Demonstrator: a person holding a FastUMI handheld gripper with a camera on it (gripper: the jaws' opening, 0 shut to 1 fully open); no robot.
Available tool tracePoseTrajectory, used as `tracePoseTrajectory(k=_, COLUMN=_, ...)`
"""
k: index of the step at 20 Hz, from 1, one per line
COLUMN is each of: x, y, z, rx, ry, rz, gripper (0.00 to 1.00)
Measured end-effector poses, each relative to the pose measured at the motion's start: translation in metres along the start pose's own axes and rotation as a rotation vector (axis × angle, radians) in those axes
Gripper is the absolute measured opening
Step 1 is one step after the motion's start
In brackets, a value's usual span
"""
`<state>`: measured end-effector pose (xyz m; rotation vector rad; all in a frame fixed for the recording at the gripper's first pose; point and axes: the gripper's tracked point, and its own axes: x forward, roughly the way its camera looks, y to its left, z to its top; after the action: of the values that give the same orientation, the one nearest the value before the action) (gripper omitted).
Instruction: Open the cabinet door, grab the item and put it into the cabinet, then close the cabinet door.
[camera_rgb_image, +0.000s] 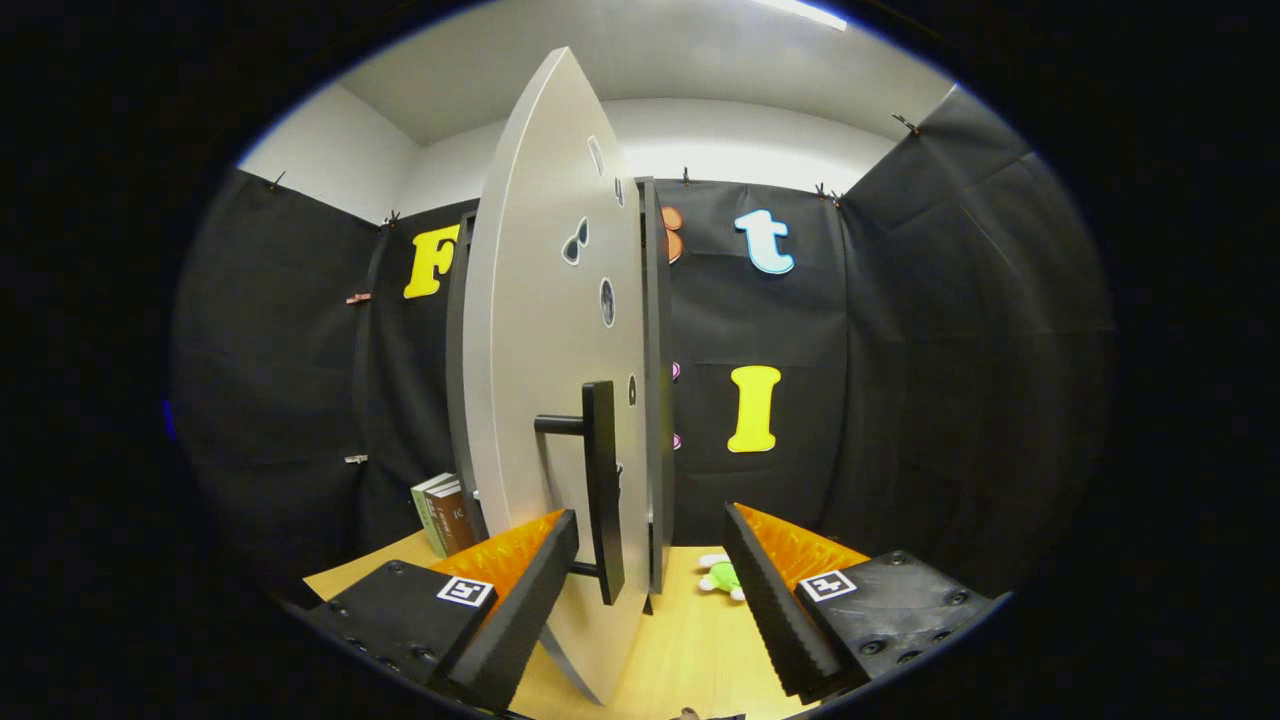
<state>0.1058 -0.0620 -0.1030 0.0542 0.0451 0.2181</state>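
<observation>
The door (560, 330) was judged mid-opening, its handle (601, 490) seen between the spread fingers of the gripper (650, 600), unpinched; the toy (722, 576) beyond would be needed next.

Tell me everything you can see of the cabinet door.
The cabinet door is a tall, flat panel, pale grey with a smooth matt look, swung partly open so it stands nearly edge-on to the camera. It carries a few small dark stickers and a black vertical bar handle on two posts. Its lower part sits between the fingers of the open tool, the handle near the left finger; contact cannot be told. Behind it stands the dark cabinet, on a wooden table.
</observation>
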Motion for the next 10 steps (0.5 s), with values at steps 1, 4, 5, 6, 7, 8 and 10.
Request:
tracePoseTrajectory(k=1, x=0.001, y=0.003, z=0.0, rx=0.002, ry=0.0, rz=0.002, gripper=0.95)
tracePoseTrajectory(k=4, x=0.004, y=0.02, z=-0.002, rx=0.005, ry=0.0, rz=0.008, gripper=0.95)
tracePoseTrajectory(k=5, x=0.006, y=0.029, z=-0.003, rx=0.007, ry=0.0, rz=0.009, gripper=0.95)
tracePoseTrajectory(k=6, x=0.009, y=0.04, z=-0.004, rx=0.008, ry=-0.002, rz=0.008, gripper=0.95)
tracePoseTrajectory(k=7, x=0.012, y=0.05, z=-0.004, rx=0.005, ry=-0.003, rz=0.008, gripper=0.95)
tracePoseTrajectory(k=8, x=0.015, y=0.062, z=-0.005, rx=0.001, ry=-0.005, rz=0.007, gripper=0.95)
tracePoseTrajectory(k=10, x=0.025, y=0.086, z=-0.007, rx=0.001, ry=-0.009, rz=0.007, gripper=0.95)
